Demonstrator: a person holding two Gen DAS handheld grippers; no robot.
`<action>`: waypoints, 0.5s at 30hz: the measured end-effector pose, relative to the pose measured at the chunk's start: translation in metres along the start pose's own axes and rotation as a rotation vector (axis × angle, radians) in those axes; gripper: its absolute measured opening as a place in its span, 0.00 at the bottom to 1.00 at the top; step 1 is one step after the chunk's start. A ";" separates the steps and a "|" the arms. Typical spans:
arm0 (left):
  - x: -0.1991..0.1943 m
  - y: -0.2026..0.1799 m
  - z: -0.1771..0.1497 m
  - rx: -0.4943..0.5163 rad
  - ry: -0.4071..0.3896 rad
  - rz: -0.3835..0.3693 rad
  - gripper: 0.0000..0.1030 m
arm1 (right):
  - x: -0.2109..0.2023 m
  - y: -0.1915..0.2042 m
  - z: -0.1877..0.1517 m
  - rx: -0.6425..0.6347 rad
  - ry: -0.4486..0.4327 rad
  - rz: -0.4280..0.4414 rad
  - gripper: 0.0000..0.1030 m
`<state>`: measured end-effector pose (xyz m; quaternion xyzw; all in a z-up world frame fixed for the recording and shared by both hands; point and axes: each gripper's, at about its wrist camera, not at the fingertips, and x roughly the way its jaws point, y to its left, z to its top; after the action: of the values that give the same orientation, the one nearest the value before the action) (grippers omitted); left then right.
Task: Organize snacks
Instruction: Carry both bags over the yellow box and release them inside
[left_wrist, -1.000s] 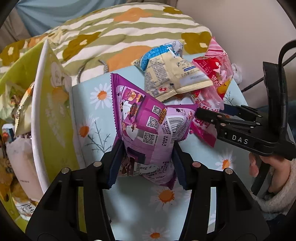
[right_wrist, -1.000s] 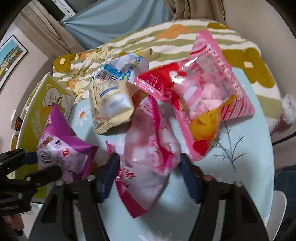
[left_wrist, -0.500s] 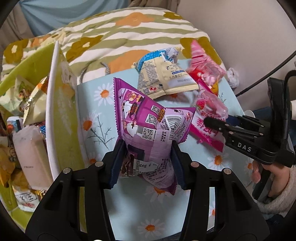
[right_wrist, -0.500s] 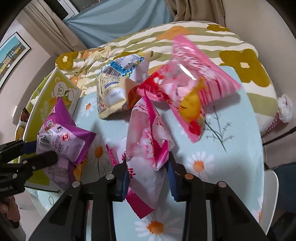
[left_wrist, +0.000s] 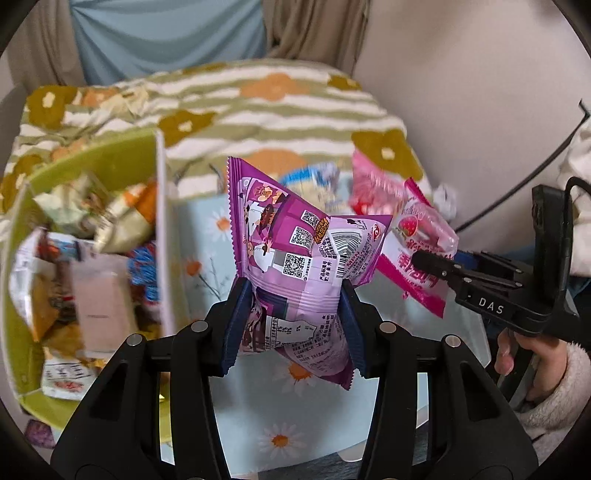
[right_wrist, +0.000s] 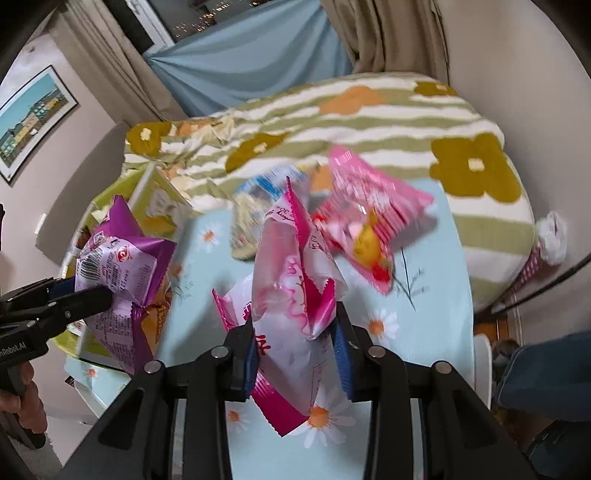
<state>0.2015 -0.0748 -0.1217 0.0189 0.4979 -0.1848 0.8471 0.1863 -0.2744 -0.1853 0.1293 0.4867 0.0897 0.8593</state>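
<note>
Glossy crinkled plastic purple packet (left_wrist: 295, 258), shiny pink packet (right_wrist: 295, 310), matt cloth tablecloth (left_wrist: 288, 417)

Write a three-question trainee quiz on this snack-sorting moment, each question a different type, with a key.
1. True or false: the left gripper holds the purple packet.
2. Multiple choice: the right gripper is shut on (A) a yellow packet, (B) the pink strawberry packet, (C) nothing.
3. Fill in: the green box lies on the purple packet's ____ in the left wrist view.

Key: 1 true; 2 B; 3 left.
</note>
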 end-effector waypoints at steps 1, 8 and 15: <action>-0.009 0.003 0.002 -0.005 -0.018 0.004 0.45 | -0.004 0.004 0.004 -0.010 -0.008 0.004 0.31; -0.069 0.053 0.002 -0.071 -0.114 0.084 0.45 | -0.026 0.060 0.036 -0.105 -0.080 0.068 0.31; -0.096 0.121 -0.013 -0.139 -0.120 0.170 0.45 | -0.019 0.145 0.060 -0.217 -0.112 0.152 0.31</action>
<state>0.1892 0.0684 -0.0648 -0.0088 0.4544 -0.0781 0.8873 0.2241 -0.1500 -0.0953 0.0769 0.4141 0.1996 0.8848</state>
